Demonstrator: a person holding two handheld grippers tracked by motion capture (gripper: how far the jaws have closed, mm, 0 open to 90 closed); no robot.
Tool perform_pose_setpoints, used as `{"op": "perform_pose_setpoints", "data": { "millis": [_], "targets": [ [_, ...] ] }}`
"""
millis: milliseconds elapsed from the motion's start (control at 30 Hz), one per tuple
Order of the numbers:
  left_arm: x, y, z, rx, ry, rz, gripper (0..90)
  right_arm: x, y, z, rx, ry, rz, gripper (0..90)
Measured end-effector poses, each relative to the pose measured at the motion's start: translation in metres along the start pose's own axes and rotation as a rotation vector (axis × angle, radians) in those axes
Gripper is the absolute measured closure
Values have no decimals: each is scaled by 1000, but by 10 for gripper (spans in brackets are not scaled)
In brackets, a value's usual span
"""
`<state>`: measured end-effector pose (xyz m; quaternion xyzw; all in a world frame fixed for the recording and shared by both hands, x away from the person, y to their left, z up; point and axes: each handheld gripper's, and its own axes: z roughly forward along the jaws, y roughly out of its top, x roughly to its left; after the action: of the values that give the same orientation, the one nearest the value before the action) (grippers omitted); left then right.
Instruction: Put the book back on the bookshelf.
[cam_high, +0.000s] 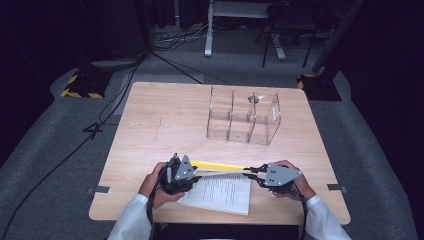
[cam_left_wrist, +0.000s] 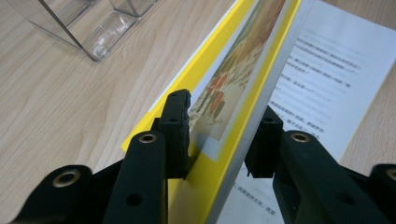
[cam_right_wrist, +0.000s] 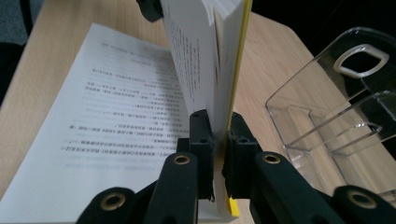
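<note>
A book with a yellow cover (cam_high: 217, 165) lies open near the table's front edge, its printed white page (cam_high: 220, 195) flat on the wood. The cover and a block of pages stand raised between my two grippers. My left gripper (cam_high: 194, 173) grips one end of that raised part. In the left gripper view its jaws (cam_left_wrist: 224, 109) sit on either side, one pad on the pictured yellow cover (cam_left_wrist: 229, 65), the other against the page block. My right gripper (cam_high: 250, 173) holds the opposite end. Its jaws (cam_right_wrist: 218, 117) are pinched tight on the pages and cover (cam_right_wrist: 201, 51).
A clear acrylic organizer (cam_high: 245, 117) with three upright compartments stands past the book at the table's middle right, also seen as a clear organizer (cam_right_wrist: 336, 102) beside my right gripper. Bare wood (cam_high: 160, 120) lies to its left. Stands and cables are on the floor beyond.
</note>
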<state>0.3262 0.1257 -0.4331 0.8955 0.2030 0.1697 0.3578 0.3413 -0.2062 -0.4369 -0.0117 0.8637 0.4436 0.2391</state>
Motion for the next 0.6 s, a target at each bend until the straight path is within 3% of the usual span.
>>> {"op": "perform_pose_setpoints", "data": {
  "millis": [267,467,600],
  "targets": [
    [-2,3,5,-18,-14,18,707,-8,17,-17,-15,-21,-29,841],
    [0,10,-3,-52,-16,-8,590,-10,29,-23,-6,-2,-60,848],
    [-10,25,-6,-18,-24,52,540,-10,32,-23,1,11,-73,848]
  ]
}}
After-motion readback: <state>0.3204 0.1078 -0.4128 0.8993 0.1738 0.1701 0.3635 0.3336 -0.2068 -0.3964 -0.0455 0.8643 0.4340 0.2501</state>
